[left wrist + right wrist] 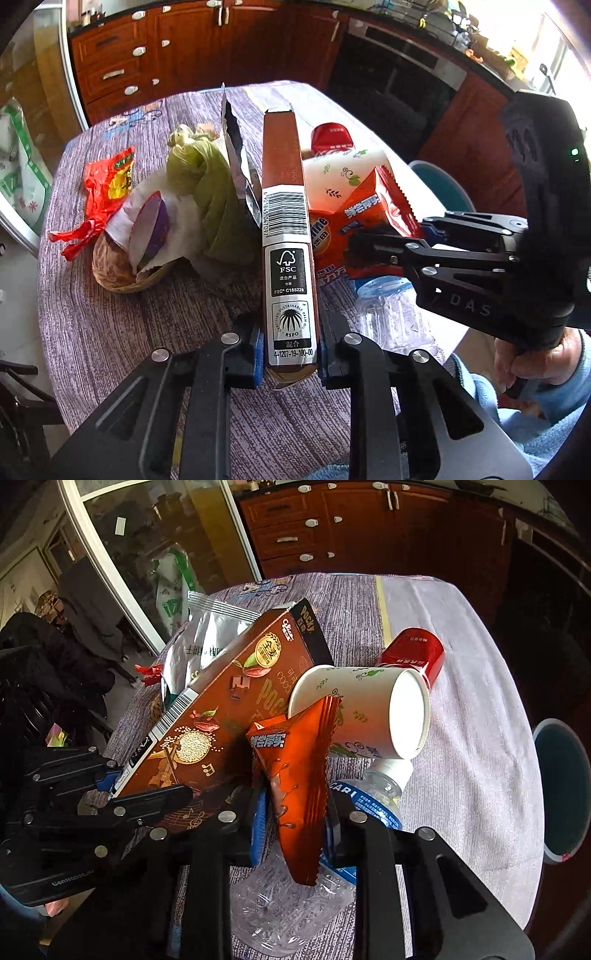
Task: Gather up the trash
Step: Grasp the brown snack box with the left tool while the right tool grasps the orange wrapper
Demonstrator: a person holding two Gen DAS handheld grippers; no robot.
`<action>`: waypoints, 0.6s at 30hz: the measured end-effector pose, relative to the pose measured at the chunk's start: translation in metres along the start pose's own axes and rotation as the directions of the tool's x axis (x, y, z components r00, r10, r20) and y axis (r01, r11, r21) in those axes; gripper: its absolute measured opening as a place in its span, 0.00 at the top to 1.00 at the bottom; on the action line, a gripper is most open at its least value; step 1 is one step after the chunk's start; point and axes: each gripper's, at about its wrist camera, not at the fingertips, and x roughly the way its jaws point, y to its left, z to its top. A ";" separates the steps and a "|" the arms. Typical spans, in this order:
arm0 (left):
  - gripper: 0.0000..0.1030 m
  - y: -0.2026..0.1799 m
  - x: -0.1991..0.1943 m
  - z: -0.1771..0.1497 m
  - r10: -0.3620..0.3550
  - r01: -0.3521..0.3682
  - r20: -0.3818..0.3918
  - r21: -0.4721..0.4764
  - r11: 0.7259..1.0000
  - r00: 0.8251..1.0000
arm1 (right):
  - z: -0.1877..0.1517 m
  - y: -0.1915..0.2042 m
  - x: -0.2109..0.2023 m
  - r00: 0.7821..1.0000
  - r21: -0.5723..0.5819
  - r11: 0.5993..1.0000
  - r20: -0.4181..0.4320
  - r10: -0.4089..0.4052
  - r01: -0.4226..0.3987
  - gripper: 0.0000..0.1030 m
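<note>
On the table (pixel 461 709), paper cup (pixel 354 709) lies before can (pixel 413 653).

Reddish wooden cabinets (pixel 147 48) and a black oven (pixel 399 74) stand behind the cloth-covered table (pixel 92 332).

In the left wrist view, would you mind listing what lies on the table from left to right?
Red wrapper → basket → green bag → silver pouch → brown box in the left claw → orange wrapper → right claw.

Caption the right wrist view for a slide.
Right gripper pinches an orange snack wrapper; left gripper clamps the Pocky box.
</note>
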 end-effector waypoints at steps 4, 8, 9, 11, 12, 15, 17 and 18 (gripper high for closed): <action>0.79 -0.002 -0.016 0.000 0.008 -0.008 0.023 0.001 1.000 1.000 | -0.001 -0.003 -0.009 0.999 0.024 0.999 0.011 0.039 -0.039 0.80; 0.79 -0.001 -0.015 0.001 0.012 -0.012 -0.002 -0.002 1.000 1.000 | -0.001 -0.004 -0.016 0.998 0.033 0.998 0.027 0.049 -0.050 0.80; 0.79 0.002 -0.011 0.001 0.010 -0.010 -0.011 -0.008 1.000 1.000 | -0.001 -0.004 -0.018 0.998 0.035 0.998 0.028 0.050 -0.051 0.80; 0.76 0.004 -0.006 -0.002 -0.005 0.004 -0.029 -0.021 1.000 1.000 | -0.001 -0.005 -0.021 0.998 0.043 0.998 0.036 0.052 -0.054 0.80; 0.76 0.003 -0.006 -0.004 -0.003 0.002 -0.029 -0.022 1.000 1.000 | -0.003 -0.006 -0.024 0.998 0.048 0.997 0.043 0.053 -0.055 0.80; 0.73 0.004 -0.009 -0.009 0.017 -0.017 -0.025 -0.021 1.000 1.000 | -0.007 -0.011 -0.035 0.996 0.071 0.996 0.067 0.058 -0.062 0.80; 0.70 0.006 -0.012 -0.012 0.014 -0.015 -0.028 -0.031 0.999 1.000 | -0.008 -0.017 -0.042 0.995 0.088 0.994 0.083 0.057 -0.065 0.80; 0.67 0.007 -0.014 -0.013 0.017 -0.018 -0.031 -0.038 0.999 0.999 | -0.009 -0.019 -0.044 0.994 0.097 0.993 0.088 0.057 -0.066 0.80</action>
